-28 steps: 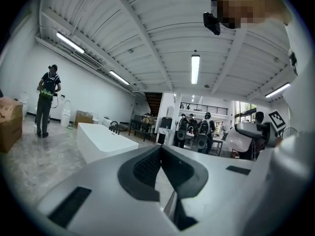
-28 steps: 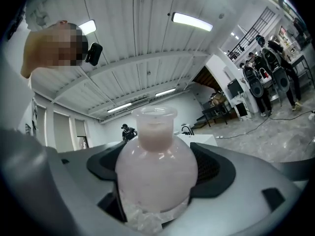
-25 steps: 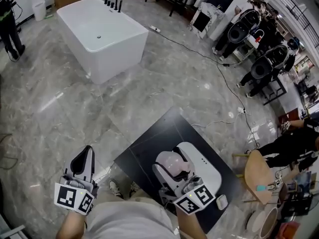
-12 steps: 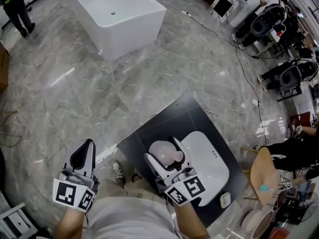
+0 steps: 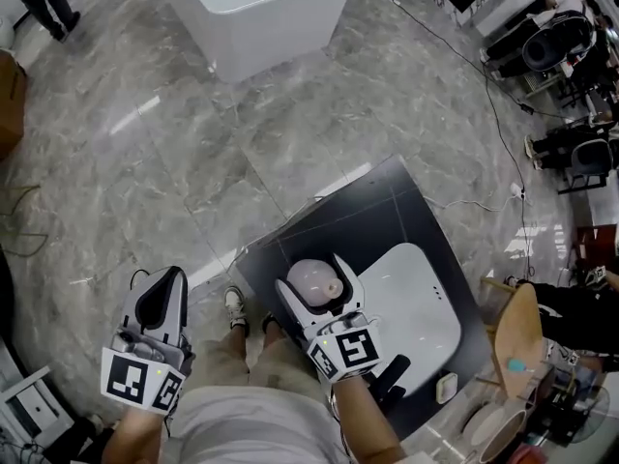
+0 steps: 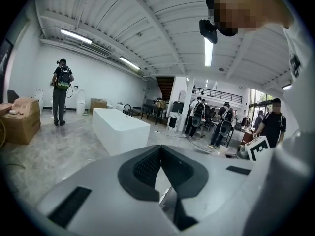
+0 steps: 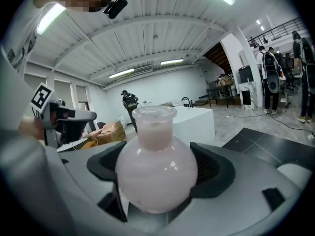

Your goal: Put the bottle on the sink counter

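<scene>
**Bottle held in R gripper, at surface's near corner**

The pink round bottle point(image 5: 310, 277) is clamped in your right gripper point(image 5: 313, 284), belly btw the pads, neck pointing fwd along the jaws. It hangs over the near-left corner of the dark surface point(image 5: 387, 206). Bare slab runs ahead, and the white basin point(image 5: 418, 303) is just to the right. Your left gripper point(image 5: 162, 290), pinched narrow w/ nothing in it, is well off over the floor point(image 5: 145, 162).

The bottle point(image 7: 156, 173) looks like smooth, milky pink glass with a soft shine, the floor point(image 5: 290, 124) is polished grey marble, the surface point(image 5: 387, 196) is dark and matt, its sink point(image 5: 416, 298) glossy white.
</scene>
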The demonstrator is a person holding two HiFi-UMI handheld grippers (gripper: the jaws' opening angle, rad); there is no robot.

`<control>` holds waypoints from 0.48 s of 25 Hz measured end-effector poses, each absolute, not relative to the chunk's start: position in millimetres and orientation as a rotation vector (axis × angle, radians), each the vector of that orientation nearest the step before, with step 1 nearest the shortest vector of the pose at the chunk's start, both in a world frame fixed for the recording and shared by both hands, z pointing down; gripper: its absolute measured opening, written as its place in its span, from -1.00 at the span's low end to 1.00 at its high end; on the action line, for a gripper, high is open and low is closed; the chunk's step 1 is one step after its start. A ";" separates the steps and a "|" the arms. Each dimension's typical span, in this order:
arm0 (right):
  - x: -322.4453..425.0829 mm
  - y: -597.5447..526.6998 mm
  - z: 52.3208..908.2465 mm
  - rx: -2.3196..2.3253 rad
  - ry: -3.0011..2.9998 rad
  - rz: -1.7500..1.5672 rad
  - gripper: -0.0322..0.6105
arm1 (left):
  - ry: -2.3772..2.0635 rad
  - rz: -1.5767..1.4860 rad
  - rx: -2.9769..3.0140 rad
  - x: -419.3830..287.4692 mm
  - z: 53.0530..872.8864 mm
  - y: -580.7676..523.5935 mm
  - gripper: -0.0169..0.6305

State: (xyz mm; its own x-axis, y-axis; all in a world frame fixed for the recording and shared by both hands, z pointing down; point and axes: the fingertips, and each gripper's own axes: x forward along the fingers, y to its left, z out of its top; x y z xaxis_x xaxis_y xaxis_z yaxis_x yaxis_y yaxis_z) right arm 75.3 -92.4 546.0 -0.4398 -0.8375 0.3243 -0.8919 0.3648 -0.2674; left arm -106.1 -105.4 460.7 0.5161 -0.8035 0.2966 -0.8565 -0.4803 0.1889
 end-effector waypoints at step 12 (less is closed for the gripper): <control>53.2 -100.8 619.9 1.505 -2.390 0.660 0.35 | -1.369 0.248 2.423 -99.7 488.7 -107.1 -0.91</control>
State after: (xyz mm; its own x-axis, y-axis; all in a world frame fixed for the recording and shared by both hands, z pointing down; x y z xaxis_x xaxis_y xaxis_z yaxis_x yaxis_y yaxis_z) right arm 53.2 -100.8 619.9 -0.4403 -0.7885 0.4295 -0.8971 0.3672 -0.2456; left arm -99.7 -107.1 488.7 0.5187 -0.7943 0.3163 -0.8548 -0.4741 0.2111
